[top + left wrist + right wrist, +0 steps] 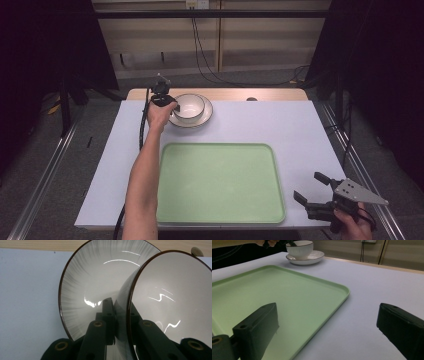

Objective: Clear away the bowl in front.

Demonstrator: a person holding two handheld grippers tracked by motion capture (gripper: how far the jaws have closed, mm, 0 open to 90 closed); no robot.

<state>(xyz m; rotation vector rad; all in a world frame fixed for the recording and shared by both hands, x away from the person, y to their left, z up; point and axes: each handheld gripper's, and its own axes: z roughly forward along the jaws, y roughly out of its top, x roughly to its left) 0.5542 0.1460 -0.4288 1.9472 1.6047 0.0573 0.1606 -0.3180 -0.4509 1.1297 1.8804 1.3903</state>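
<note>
So the left tongs (171, 106) were way out at the far side of the tabletop (300, 130), beyond the far left corner of the green tray (220, 182), and they'd clamped down on the near-left wall of the white bowl (190, 106). In the left gripper view you could see it clearly: one jaw sat inside the bowl (172, 297), the other outside, pressed together with the dark-edged rim between them. The bowl was sitting on a white saucer (204, 119) with the same dark rim, and in that close view the saucer (85, 285) showed ribbed lines fanning out toward its edge. The person's bare forearm ran along the left edge of the tray to get there, cable trailing beside it. The tray itself sat toward the near side of the tabletop, nothing on it, well apart from the bowl and saucer. Over past the tray's near right corner, the right tongs (312, 189) were just held above the tabletop, jaws spread wide with nothing between them. In the right gripper view one jaw hung over the tray (287, 295) and the other over the bare tabletop (367, 290), with the bowl (300, 248) far off beyond the tray.
</note>
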